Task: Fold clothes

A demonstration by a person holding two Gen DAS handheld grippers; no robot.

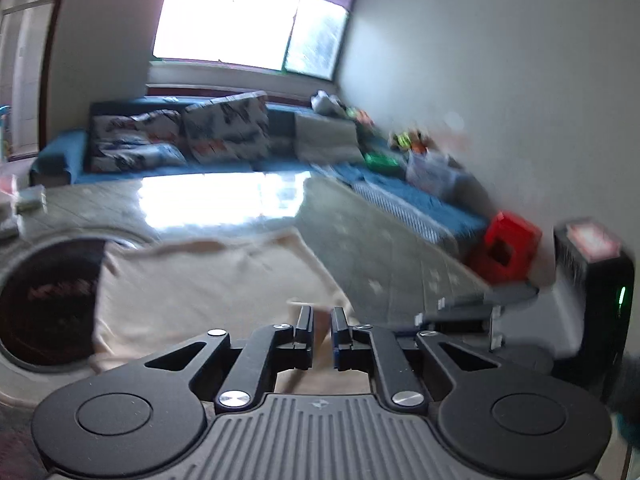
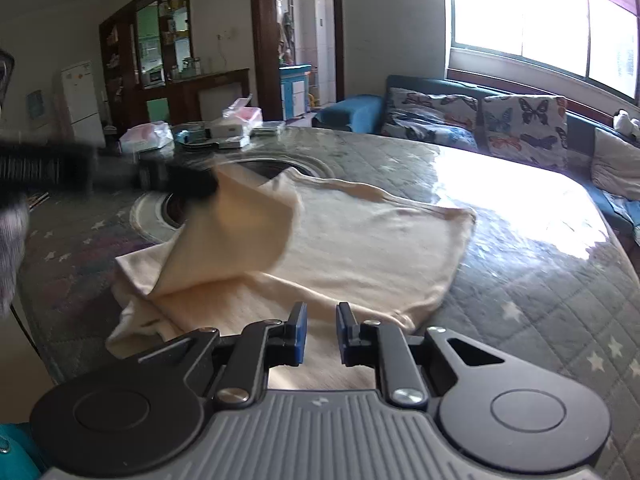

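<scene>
The shirt (image 2: 352, 240), cream and partly folded, lies on the quilted table (image 2: 540, 300). The left claw (image 1: 321, 328) pinches one corner, lifting it in a peak, while the right claw (image 2: 321, 332) hovers slightly parted above the near hem, holding nothing.

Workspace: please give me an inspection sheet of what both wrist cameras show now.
Surface: round table under a grey quilted cover with stars; a round dark inset near its middle.
Job's things: one cream garment spread out, one corner lifted and folded over.
Clutter: boxes and plastic bags at the far edge.
Grippers: left gripper shut on a strip of the garment; in the right view it is blurred, carrying the lifted corner. Right gripper has a gap between its jaws, low over the near hem, holding nothing.
Cables: nothing seen.
Surroundings: blue sofa with butterfly cushions, bright window, red box, white fridge.
</scene>
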